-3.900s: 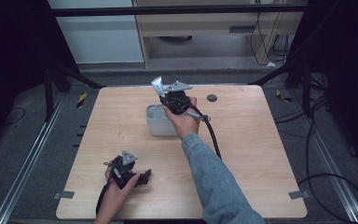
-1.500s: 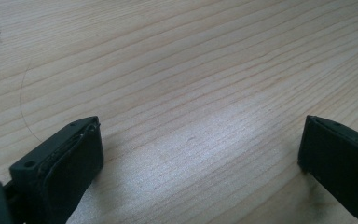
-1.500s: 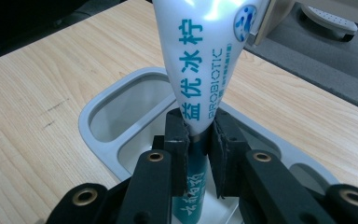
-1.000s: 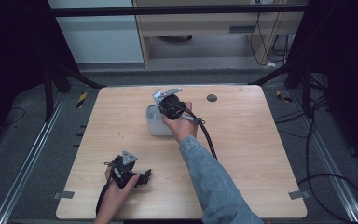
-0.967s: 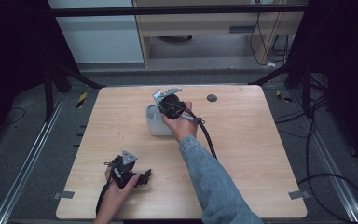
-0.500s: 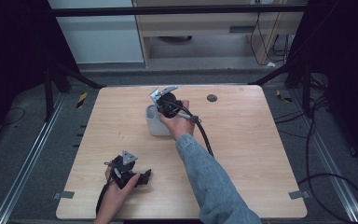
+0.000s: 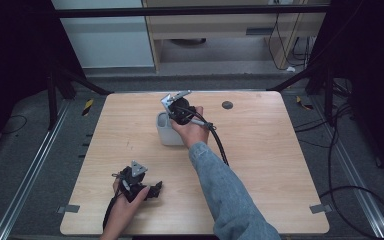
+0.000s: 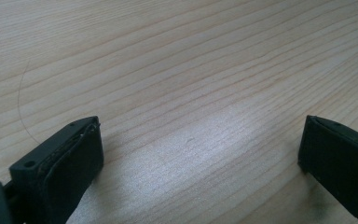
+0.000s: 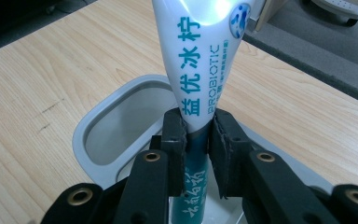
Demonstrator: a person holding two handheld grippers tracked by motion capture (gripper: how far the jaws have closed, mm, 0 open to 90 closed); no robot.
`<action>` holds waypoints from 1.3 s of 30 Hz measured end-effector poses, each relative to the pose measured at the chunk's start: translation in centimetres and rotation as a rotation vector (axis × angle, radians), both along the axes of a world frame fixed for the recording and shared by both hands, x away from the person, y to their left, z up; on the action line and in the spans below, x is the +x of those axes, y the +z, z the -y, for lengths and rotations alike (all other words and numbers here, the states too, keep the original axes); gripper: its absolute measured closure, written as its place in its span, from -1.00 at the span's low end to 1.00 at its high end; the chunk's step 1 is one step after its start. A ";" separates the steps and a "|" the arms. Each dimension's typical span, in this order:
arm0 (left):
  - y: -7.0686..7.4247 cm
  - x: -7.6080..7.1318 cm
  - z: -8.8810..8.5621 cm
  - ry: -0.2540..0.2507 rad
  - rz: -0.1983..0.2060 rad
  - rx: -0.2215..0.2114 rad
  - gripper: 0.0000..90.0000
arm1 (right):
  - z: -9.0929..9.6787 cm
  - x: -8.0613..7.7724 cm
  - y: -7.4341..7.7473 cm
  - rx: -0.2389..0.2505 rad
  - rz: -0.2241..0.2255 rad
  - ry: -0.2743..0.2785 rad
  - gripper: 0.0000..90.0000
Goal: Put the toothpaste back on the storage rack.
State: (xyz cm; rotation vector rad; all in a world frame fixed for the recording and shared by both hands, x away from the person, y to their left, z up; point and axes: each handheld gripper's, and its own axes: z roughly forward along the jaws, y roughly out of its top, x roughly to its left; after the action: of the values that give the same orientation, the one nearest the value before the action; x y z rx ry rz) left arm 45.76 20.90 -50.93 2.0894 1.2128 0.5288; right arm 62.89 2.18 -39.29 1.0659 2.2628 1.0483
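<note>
The wooden desk (image 7: 280, 165) is carrying a grey container (image 7: 166, 131) a little above its middle, toward 12 o'clock, and a small dark disc (image 7: 227, 105) is lying near the far edge at about 1 o'clock of it. The right gripper (image 9: 196, 140) is hovering over the container's open mouth – its jaws are closed tight on a white and teal tube (image 9: 200, 60) with printed letters, the flat wide end pointing away at 12 o'clock in the right gripper view. The jaws are pressing where the tube is narrowing toward its lower part, over the container.

The tube is looking light and soft – probably a plastic squeeze tube, so a hard grip is likely bending it or pushing out the contents. Its skin is glossy, so I judge it somewhat slippery; holding it across the flat faces near the middle seems safest.

The left gripper (image 8: 200, 154) is resting at 7 o'clock on the desk, its jaws standing wide apart and holding nothing.
</note>
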 end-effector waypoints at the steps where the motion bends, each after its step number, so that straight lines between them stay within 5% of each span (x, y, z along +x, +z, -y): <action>1: 0.0 0.0 0.0 0.000 0.000 0.000 -1.00 | 0.0 0.0 0.0 0.002 -0.002 -0.001 0.67; 23: 0.0 0.0 0.0 -0.003 0.000 0.000 -1.00 | 0.9 -1.0 0.4 0.025 -0.005 -0.009 0.40; 39: 0.0 0.0 0.0 -0.002 0.000 0.001 -1.00 | 3.1 -2.5 1.6 0.040 -0.001 -0.037 0.26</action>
State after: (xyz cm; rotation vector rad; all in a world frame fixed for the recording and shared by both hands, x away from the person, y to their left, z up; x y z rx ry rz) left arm 45.78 20.90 -50.93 2.0911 1.2105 0.5280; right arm 60.35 -0.96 -37.72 1.1199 2.2230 1.0832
